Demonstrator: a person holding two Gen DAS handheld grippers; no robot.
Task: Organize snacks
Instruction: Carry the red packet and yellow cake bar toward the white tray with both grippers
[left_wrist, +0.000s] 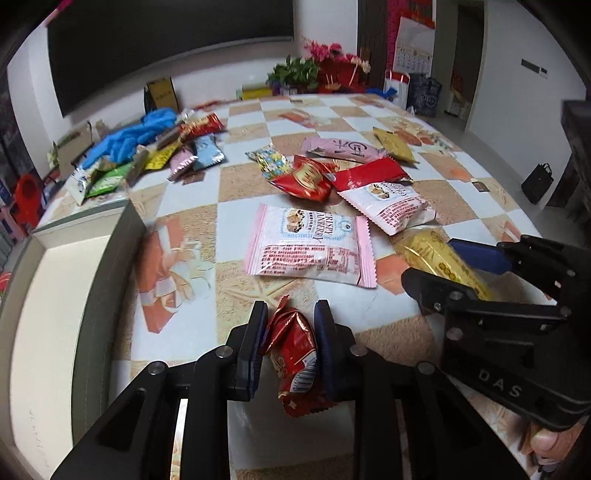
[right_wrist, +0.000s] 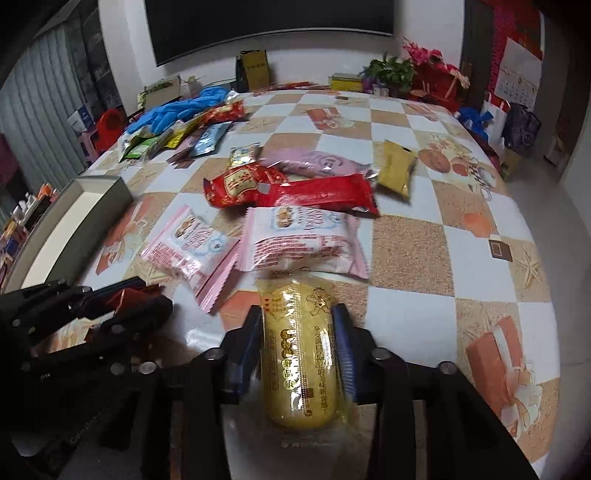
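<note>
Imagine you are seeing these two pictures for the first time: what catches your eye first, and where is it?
Nearest the camera, the right hand-held gripper is clamped on a long yellow cake in clear plastic wrap, and the left hand-held gripper pinches a small shiny red foil snack packet. Beyond them, two pink-edged white biscuit packets lie mid-table on the checked tablecloth, with an open grey box with a cream inside at the left edge.

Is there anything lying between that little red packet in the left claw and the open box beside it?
Nothing visible. The left gripper grips the red packet, and only bare tablecloth lies between it and the box to its left. The other snacks lie farther off.
</note>
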